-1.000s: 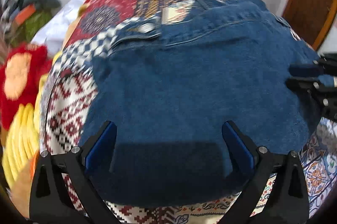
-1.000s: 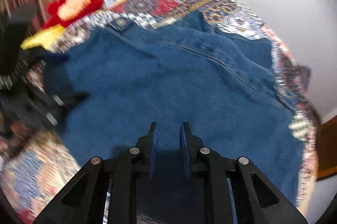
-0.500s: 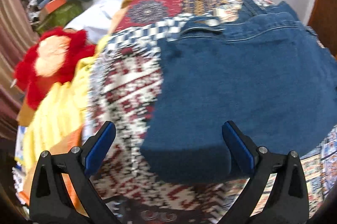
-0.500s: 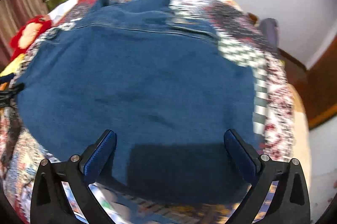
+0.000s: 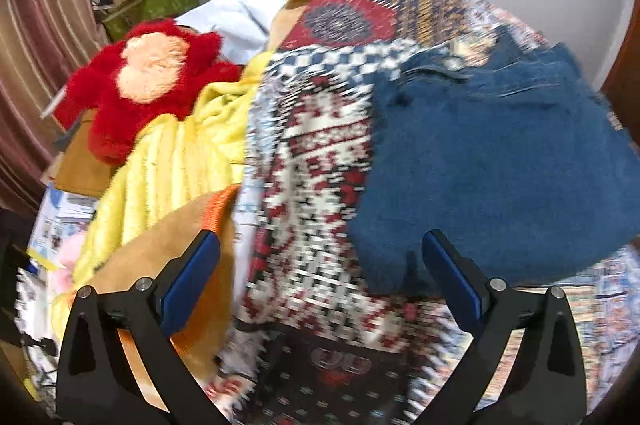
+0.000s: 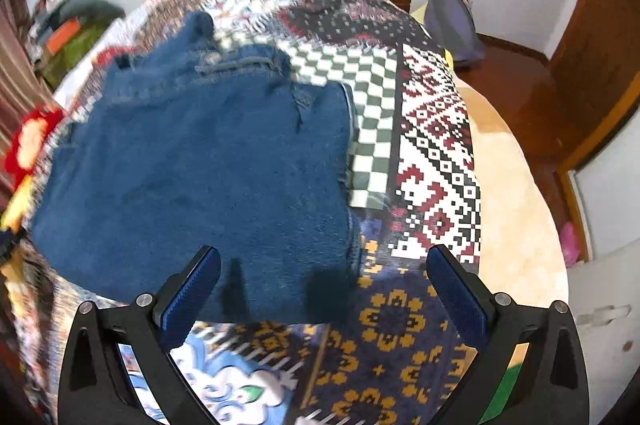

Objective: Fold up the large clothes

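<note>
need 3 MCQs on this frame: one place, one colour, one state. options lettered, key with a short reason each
1. Where does the denim garment lie?
A. on the patterned bedspread
B. on the wooden floor
C. hanging on the door

2. What colour is the fluffy plush toy beside the yellow blanket?
A. green
B. red with a peach centre
C. black

3. What state are the left tongs and right tongs in?
A. both shut on the denim
B. left shut, right open
C. both open, holding nothing

Key: 1 A, the bedspread pattern shows all around the denim in both wrist views. 2 B, the left wrist view shows red fur around a peach middle. 3 C, each view shows the blue pads spread wide with no cloth gripped between them.
</note>
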### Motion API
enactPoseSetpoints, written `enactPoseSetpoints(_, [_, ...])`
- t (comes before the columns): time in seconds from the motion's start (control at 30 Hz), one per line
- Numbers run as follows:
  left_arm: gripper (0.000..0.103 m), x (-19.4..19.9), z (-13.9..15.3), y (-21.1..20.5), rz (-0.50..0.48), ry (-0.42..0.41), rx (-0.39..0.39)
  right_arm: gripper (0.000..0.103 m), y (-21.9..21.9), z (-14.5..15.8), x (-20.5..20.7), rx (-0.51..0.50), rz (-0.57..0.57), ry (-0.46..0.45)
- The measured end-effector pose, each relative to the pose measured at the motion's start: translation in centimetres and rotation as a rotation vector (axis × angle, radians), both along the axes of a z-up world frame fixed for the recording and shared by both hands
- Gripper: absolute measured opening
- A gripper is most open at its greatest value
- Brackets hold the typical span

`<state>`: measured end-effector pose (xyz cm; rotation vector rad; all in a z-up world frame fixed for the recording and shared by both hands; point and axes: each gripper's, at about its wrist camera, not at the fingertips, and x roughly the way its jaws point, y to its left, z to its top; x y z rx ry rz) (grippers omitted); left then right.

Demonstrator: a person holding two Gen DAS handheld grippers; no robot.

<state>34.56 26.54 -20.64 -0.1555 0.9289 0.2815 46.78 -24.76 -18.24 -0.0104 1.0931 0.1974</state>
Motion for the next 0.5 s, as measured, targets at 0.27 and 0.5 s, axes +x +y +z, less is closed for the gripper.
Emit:
enactPoseSetpoints(0.27, [0.102,0.7,0.2,-2.3,-0.042,-0.043,-0.341,0.102,4.9,4.9,-2.4,0.064,0.106,-0.118])
enactPoseSetpoints(0.5, [0.102,1.8,-3.9,-5.0,-0.082,0.012,-0.597,0.102,11.3,4.5,-2.6,0.091,0.249,-0.12])
